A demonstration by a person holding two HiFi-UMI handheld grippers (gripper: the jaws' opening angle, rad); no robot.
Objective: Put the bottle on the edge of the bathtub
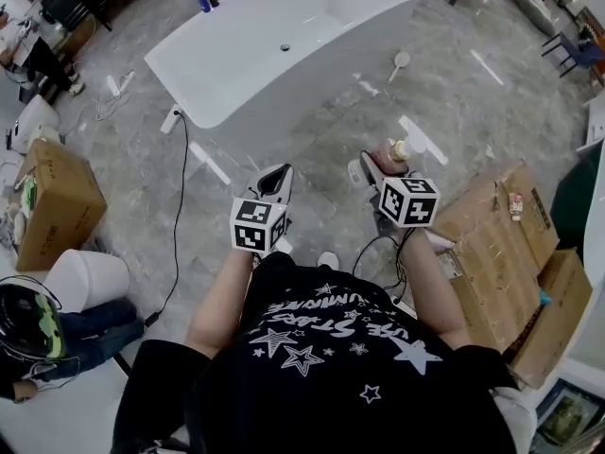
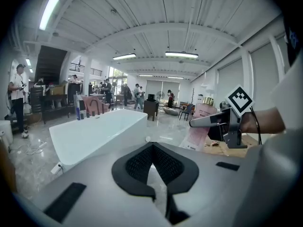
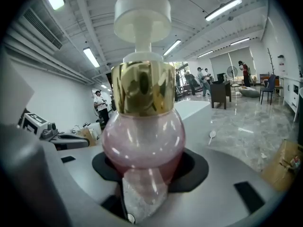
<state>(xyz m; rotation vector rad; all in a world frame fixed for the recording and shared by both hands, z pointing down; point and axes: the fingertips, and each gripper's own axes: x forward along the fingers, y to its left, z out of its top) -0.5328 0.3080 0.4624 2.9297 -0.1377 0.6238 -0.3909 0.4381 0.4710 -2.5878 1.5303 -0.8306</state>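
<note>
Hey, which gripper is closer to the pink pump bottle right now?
Right. The right gripper is clamped on the pink pump bottle. The left gripper is off to the bottle's left, jaws together, holding nothing.

floor (image 1: 312, 173): grey veined marble, glossy, lay under me | bathtub (image 1: 246, 55): white, stood straight on it ahead of me | black cable (image 1: 180, 216): trailed over it from the tub's near corner back toward me | cardboard box (image 1: 57, 201): sat at my left | more cardboard boxes (image 1: 501, 244): at my right | small white round-headed tool (image 1: 401, 61): lay by the tub's right side
</note>
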